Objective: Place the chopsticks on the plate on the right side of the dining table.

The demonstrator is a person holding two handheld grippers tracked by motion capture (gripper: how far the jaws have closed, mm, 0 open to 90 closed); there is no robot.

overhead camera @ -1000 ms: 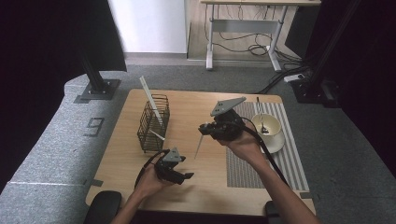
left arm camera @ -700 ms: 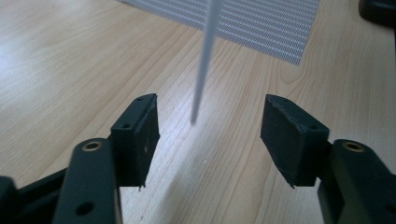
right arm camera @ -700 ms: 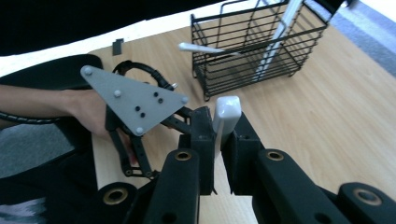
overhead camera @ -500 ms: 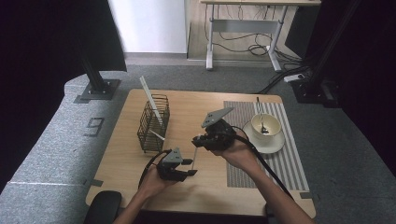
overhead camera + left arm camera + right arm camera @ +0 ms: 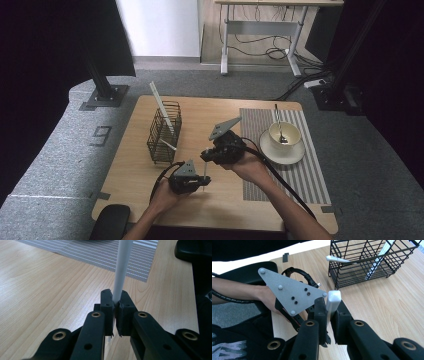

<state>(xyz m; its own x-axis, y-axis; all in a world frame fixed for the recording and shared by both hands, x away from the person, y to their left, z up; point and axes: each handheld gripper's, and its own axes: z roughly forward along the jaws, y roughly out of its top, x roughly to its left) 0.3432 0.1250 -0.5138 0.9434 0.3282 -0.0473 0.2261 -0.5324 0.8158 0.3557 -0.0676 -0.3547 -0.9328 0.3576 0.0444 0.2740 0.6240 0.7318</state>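
A thin white stick (image 5: 204, 172) stands nearly upright just above the wooden table (image 5: 210, 210), and both grippers hold it. My right gripper (image 5: 205, 157) is shut on its upper end; that view shows the blunt white tip (image 5: 333, 298) pinched between the pads. My left gripper (image 5: 205, 182) sits lower and nearer to me. Its jaws have just closed on the lower part of the stick (image 5: 119, 282), which rises from between the pads. The left gripper's grey plate (image 5: 289, 293) shows close beside the right gripper (image 5: 329, 315).
A black wire basket (image 5: 164, 131) at the left of the table holds two white utensils (image 5: 375, 258). On the striped placemat (image 5: 305, 175) at the right stands a cup on a saucer (image 5: 284, 136) with a spoon in it. A cable trails from each gripper.
The right gripper has come down and to the left with the stick, toward the left gripper. The left gripper stayed put and closed its jaws on the stick's lower part.
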